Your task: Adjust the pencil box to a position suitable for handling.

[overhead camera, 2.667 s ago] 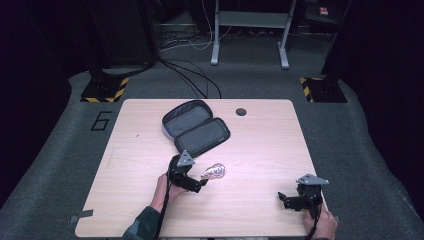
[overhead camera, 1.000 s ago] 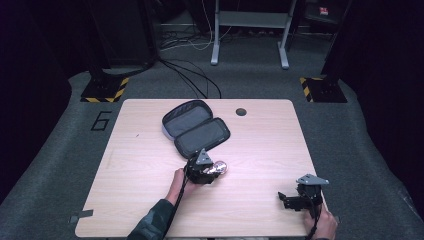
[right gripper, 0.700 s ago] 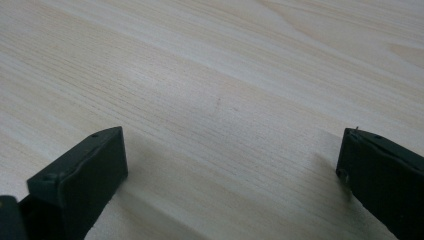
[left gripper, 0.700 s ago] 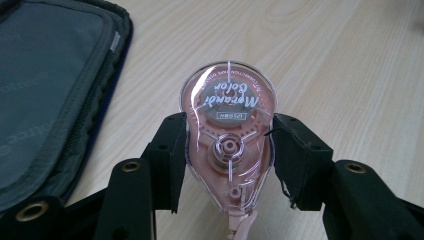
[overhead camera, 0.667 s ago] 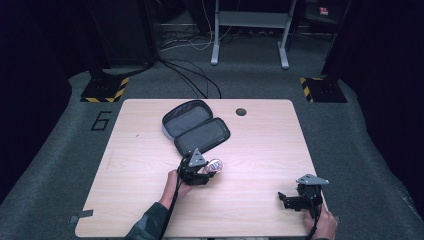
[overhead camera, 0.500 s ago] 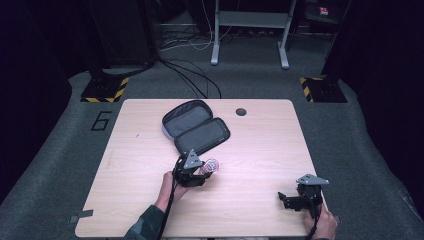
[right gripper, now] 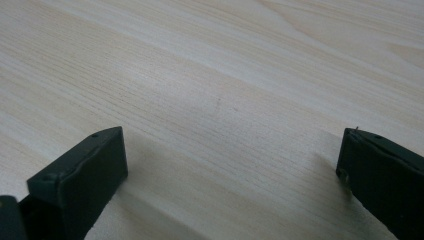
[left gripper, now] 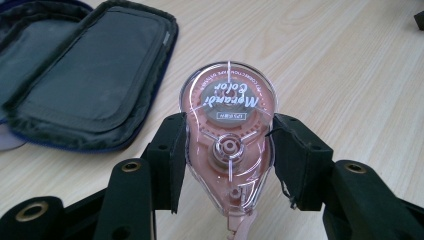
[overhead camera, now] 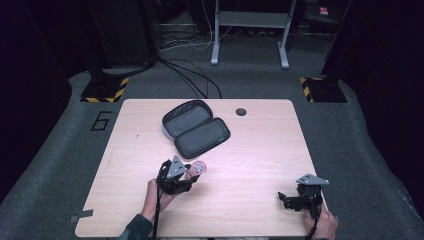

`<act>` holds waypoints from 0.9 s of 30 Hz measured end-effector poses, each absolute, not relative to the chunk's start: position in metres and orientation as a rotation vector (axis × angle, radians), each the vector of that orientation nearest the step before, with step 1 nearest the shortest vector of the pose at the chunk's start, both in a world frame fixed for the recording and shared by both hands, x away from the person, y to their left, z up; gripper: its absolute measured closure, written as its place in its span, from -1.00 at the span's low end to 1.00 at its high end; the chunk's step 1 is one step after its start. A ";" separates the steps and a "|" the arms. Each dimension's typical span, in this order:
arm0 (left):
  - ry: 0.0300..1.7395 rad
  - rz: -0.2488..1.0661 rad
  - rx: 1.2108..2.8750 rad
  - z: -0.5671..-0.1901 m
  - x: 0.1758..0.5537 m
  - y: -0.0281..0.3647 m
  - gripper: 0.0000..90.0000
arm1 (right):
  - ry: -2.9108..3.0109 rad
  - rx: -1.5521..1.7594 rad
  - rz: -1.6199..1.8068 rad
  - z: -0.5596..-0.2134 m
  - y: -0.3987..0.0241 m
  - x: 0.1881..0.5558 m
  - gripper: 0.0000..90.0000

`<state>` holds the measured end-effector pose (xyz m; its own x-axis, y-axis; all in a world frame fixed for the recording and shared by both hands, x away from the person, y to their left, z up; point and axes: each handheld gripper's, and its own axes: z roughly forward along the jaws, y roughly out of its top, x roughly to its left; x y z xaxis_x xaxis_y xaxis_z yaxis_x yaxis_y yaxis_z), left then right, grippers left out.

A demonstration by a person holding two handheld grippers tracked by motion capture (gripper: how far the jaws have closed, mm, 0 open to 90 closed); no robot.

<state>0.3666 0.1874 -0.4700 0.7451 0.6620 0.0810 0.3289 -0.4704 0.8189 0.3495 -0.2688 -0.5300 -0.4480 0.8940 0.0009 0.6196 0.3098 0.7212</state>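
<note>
A pink see-through correction tape dispenser (left gripper: 227,145) sits between the two black pads of my left gripper (left gripper: 227,165), which is shut on its sides and holds it above the wooden table (overhead camera: 260,150). From above, the dispenser (overhead camera: 198,169) pokes out of the left gripper (overhead camera: 187,176) just short of an open dark pencil case (overhead camera: 196,129). That case (left gripper: 85,75) lies flat at the upper left of the left gripper view. My right gripper (overhead camera: 286,199) rests near the table's front right corner, its jaws wide apart over bare wood (right gripper: 225,115).
A round cable hole (overhead camera: 241,111) marks the table's far edge. Beyond the table are desk legs (overhead camera: 215,35), floor cables (overhead camera: 190,75) and yellow-black striped bases (overhead camera: 105,90). A grey tape strip (overhead camera: 80,218) sticks to the front left corner.
The left gripper closed on the dispenser on the table, then lifted it and drew it back to the left. The right gripper stayed where it was.
</note>
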 end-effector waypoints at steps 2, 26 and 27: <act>0.758 0.512 2.076 -0.470 0.362 0.194 0.11 | 2.181 1.348 0.930 -0.530 -0.269 0.349 -1.00; 1.035 0.651 1.972 -0.493 0.320 0.295 0.11 | 2.181 1.349 0.930 -0.530 -0.269 0.349 -1.00; 1.057 0.645 1.970 -0.495 0.318 0.299 0.11 | 2.181 1.349 0.930 -0.530 -0.269 0.349 -1.00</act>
